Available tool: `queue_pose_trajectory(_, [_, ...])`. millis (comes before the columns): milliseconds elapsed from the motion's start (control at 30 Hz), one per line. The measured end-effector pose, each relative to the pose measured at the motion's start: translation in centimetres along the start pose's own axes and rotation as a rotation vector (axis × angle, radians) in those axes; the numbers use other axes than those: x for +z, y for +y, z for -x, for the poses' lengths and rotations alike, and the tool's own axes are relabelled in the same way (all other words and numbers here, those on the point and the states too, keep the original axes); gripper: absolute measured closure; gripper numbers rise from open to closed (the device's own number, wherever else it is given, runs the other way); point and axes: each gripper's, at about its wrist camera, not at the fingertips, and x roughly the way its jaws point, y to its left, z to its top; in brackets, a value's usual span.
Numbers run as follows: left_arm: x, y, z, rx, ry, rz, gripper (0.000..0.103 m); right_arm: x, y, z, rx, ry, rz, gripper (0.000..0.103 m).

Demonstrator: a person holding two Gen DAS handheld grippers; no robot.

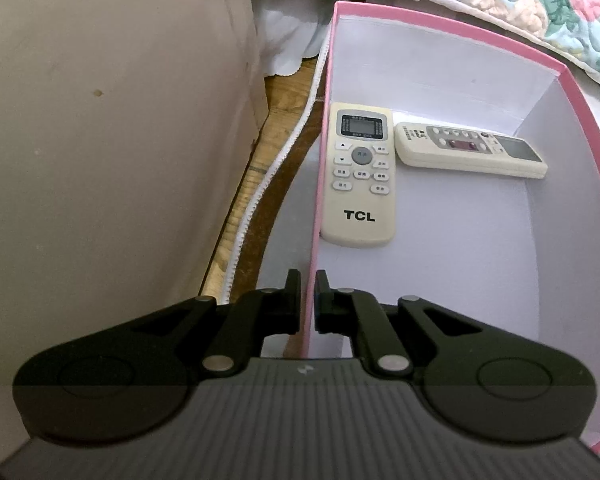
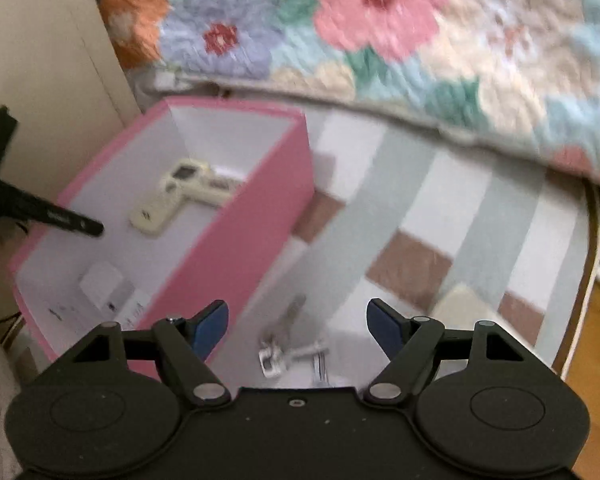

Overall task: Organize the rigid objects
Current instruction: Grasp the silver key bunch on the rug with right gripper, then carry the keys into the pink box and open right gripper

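Note:
A pink box [image 1: 572, 92] with a white inside holds two cream remotes: a TCL remote [image 1: 359, 176] along its left wall and a second remote [image 1: 470, 150] lying across the far end. My left gripper [image 1: 309, 280] is shut on the box's left wall near the front. In the right wrist view the box [image 2: 236, 216] sits at the left with both remotes [image 2: 180, 192] and a small white block [image 2: 102, 282] inside. My right gripper [image 2: 297, 320] is open above a bunch of metal keys [image 2: 288, 348] on the striped cloth.
A beige cabinet side [image 1: 100, 120] stands left of the box. A floral quilt [image 2: 380, 32] lies behind it. The striped cloth [image 2: 440, 208] covers the surface; its edge and wooden floor [image 2: 596, 360] show at the right.

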Motion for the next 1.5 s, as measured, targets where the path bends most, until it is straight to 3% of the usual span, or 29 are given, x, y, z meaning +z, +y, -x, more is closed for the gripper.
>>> queue_pose_trajectory(133, [-0.1,-0.1,-0.4,0.008,0.016,0.001,0.097,-1.3,0.2,-2.4,0.055,0.087,0.049,0.044])
queue_pose_trajectory(233, [-0.1,-0.2,-0.3,0.011,0.015,-0.007,0.096,-1.7,0.6,-4.0,0.105,0.128,0.044,0.044])
queue_pose_trajectory(400, [-0.1,-0.2,-0.2,0.008,0.015,-0.002,0.096,-1.7,1.6,-7.3,0.1,0.178,0.05,0.043])
queue_pose_trajectory(467, [-0.1,-0.2,-0.3,0.009,0.014,-0.003,0.096,-1.5,1.9,-8.0,0.108,0.147,0.063,0.042])
queue_pose_trajectory(500, [-0.1,-0.2,-0.3,0.01,0.015,-0.004,0.096,-1.5,2.2,-8.3,0.092,0.149,0.089,0.047])
queue_pose_trajectory(600, [-0.1,-0.2,-0.5,0.009,0.02,-0.009,0.096,-1.1,2.5,-8.4,0.033,0.155,0.106,0.098])
queue_pose_trajectory(767, [-0.1,0.0,-0.6,0.002,0.022,-0.001,0.096,-1.0,2.3,-6.8,0.005,0.142,0.075,0.1])
queue_pose_trajectory(1033, [-0.1,0.2,-1.3,-0.004,0.039,0.024,0.096,0.5,1.5,-0.7,0.024,0.001,-0.112,0.1])
queue_pose_trajectory(1333, [-0.1,0.4,-0.9,-0.017,0.035,0.026,0.096,2.9,4.4,4.7,0.061,-0.14,-0.146,0.099])
queue_pose_trajectory(1500, [-0.1,0.5,-0.9,-0.02,0.033,0.024,0.096,5.4,6.3,5.9,0.128,-0.181,-0.137,0.099])
